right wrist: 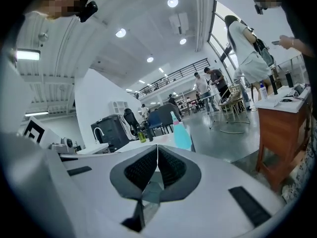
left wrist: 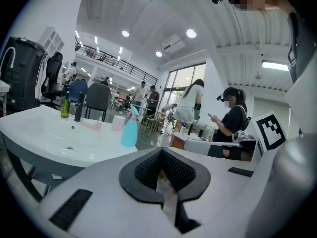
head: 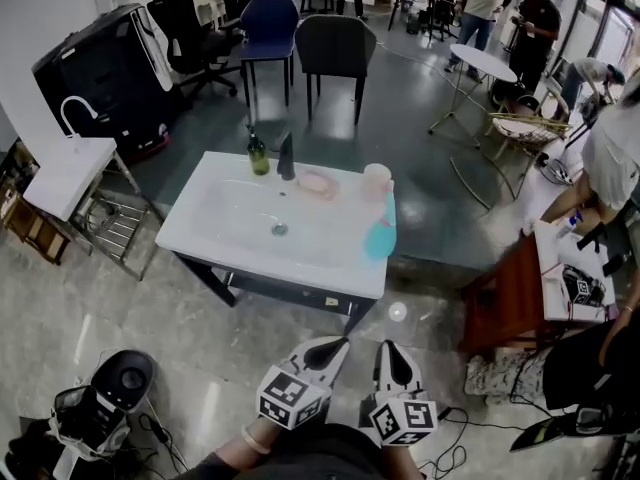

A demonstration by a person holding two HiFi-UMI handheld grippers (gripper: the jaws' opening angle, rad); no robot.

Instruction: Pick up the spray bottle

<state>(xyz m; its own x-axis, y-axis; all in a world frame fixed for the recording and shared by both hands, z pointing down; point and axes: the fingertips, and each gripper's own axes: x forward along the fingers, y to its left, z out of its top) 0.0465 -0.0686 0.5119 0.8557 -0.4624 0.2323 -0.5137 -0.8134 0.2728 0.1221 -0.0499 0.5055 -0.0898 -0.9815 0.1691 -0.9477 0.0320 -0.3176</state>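
Note:
A teal spray bottle [head: 380,232] with a pink top stands upright at the right front corner of the white sink table [head: 230,238]. Both grippers are low in the head view, short of the table's front edge and apart from the bottle. My left gripper [head: 328,349] and my right gripper [head: 392,360] are side by side, each shut with nothing between the pads. The left gripper view has the spray bottle [left wrist: 130,130] ahead and to the left of my left gripper [left wrist: 161,150]. In the right gripper view the spray bottle [right wrist: 181,134] stands just beyond my right gripper [right wrist: 157,147].
On the table's far side stand a green bottle [head: 258,155], a black faucet [head: 286,156], a pink dish [head: 318,183] and a pale cup [head: 376,180]. A wooden table [head: 510,303] is at the right, a small white basin stand [head: 68,168] at the left, chairs and people behind.

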